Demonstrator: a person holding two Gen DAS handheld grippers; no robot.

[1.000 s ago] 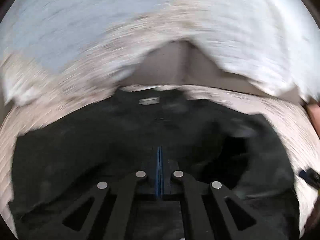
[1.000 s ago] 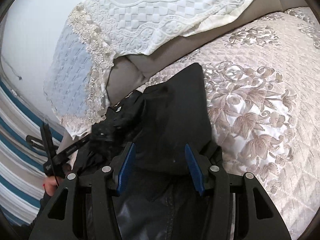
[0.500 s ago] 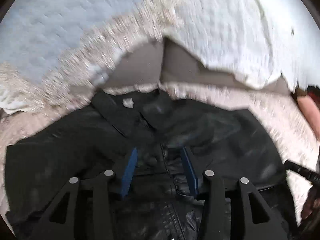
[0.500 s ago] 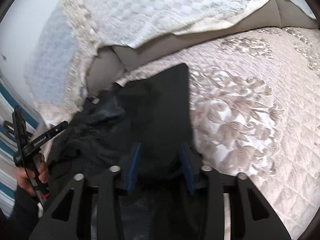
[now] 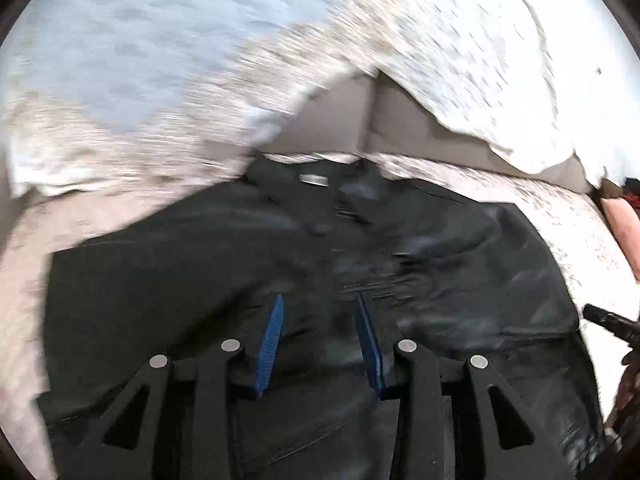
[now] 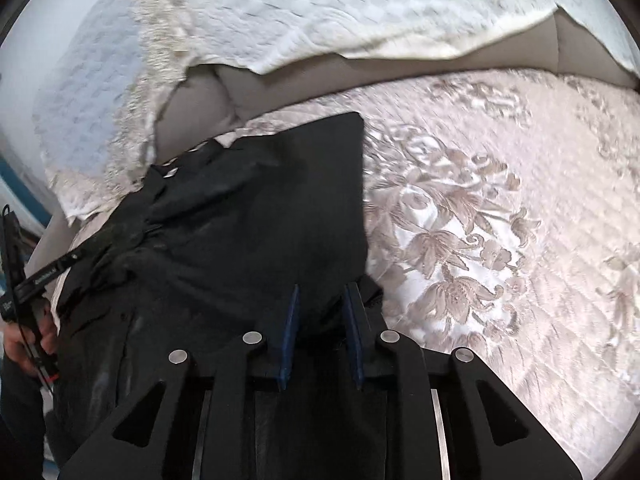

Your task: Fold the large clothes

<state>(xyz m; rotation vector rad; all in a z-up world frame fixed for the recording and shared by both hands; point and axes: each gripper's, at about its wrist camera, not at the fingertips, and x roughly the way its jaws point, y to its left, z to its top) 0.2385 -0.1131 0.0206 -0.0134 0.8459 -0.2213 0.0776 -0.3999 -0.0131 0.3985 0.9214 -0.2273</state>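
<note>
A black jacket (image 5: 200, 288) lies spread on the bed, its collar and label (image 5: 314, 179) toward the headboard. My left gripper (image 5: 320, 320) hovers over the jacket's front. Its blue pads (image 5: 272, 332) are apart and closing, and I see no fold pinched between them. In the right wrist view the jacket (image 6: 280, 208) has one sleeve or side folded inward. My right gripper (image 6: 322, 316) is at its near edge, its jaws closing on a bunched fold of black fabric that fills the gap. A hand (image 6: 24, 344) holds the left gripper's handle at the left edge.
A pale floral quilted bedspread (image 6: 480, 240) stretches to the right of the jacket. A white lace cover (image 6: 320, 12) drapes over the grey headboard cushions (image 6: 200, 104) behind it. A hand (image 5: 624, 232) and part of the other gripper (image 5: 612, 322) show at the right edge.
The left gripper went from shut to apart and drew back, so more of the jacket and its collar show. The right pads narrowed onto the fabric fold, and the right view rolled a little.
</note>
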